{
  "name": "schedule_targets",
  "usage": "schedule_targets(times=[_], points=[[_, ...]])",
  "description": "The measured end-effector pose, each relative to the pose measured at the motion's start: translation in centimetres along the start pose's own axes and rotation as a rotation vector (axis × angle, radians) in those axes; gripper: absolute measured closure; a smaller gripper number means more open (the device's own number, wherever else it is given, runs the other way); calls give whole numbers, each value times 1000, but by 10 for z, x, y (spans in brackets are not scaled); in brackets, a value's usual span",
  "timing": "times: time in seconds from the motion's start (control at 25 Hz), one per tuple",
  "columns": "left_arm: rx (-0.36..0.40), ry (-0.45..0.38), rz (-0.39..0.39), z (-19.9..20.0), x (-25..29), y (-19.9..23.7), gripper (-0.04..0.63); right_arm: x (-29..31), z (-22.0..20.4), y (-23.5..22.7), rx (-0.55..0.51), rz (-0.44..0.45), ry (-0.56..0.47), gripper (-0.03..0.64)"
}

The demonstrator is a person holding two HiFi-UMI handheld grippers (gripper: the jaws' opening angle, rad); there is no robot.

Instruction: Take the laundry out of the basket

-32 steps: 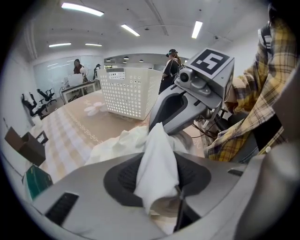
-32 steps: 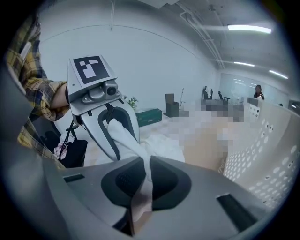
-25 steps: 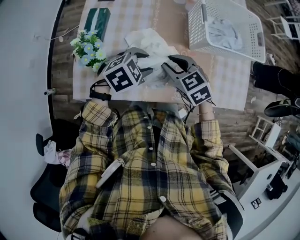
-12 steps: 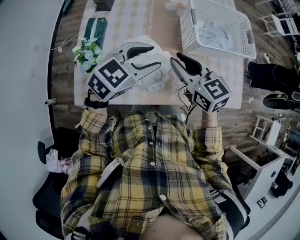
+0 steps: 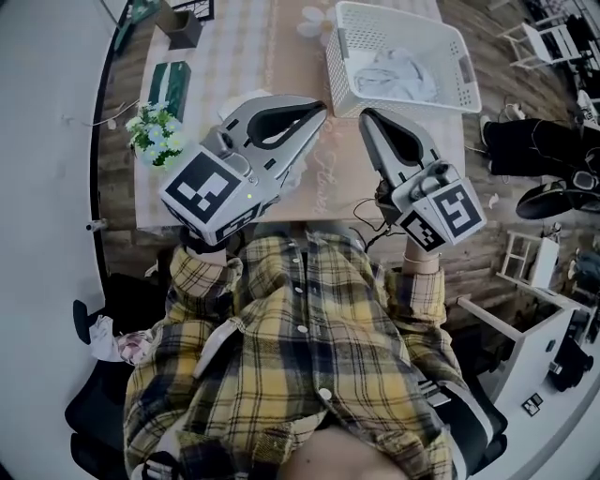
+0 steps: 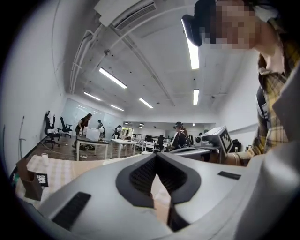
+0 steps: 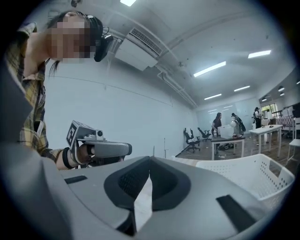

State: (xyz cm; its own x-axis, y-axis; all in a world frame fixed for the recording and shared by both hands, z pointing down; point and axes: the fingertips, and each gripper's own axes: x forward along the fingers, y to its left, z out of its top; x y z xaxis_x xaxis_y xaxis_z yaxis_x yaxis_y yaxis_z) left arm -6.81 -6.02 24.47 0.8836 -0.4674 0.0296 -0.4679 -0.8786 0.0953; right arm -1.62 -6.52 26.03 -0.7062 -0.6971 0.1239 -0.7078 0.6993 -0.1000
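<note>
The white slatted basket (image 5: 454, 58) stands at the table's far right with a crumpled white garment (image 5: 394, 73) inside it. Both grippers are raised off the table, close to my head camera. My left gripper (image 5: 322, 108) is shut, its tips meeting with nothing between them, as the left gripper view (image 6: 156, 153) confirms. To its right my right gripper (image 5: 367, 116) is also shut and empty (image 7: 149, 158). The basket's rim (image 7: 243, 172) shows at the right of the right gripper view. A white cloth seen earlier on the table is hidden behind the left gripper.
A small bunch of flowers (image 5: 153, 132), a green box (image 5: 170, 84) and a brown box (image 5: 181, 26) stand along the table's left side. The table's near edge lies just before my body. Several people and tables (image 6: 91, 136) are far across the room.
Both grippers rose from the white cloth on the table toward the head camera, and their jaws closed. The cloth stayed on the table and is now covered from view.
</note>
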Motion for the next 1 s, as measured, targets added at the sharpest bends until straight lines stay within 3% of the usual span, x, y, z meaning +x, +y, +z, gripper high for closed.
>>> schedule_targets(times=[0.28,0.44,0.64,1.0], points=[[-19,-107,48,50,27,-24,583,-30,36,-14,-86,1,-11,620],[22,-93,71,57,42,-33,583,-39,51,-24,-103,-1,-39,620],[-6,-94,58,58,55,-35,583,-41,52,-36,-55,29,-59,620],[7,-76,59,56,63,-31,583,-39,50,-40,-34,56,-64,620]])
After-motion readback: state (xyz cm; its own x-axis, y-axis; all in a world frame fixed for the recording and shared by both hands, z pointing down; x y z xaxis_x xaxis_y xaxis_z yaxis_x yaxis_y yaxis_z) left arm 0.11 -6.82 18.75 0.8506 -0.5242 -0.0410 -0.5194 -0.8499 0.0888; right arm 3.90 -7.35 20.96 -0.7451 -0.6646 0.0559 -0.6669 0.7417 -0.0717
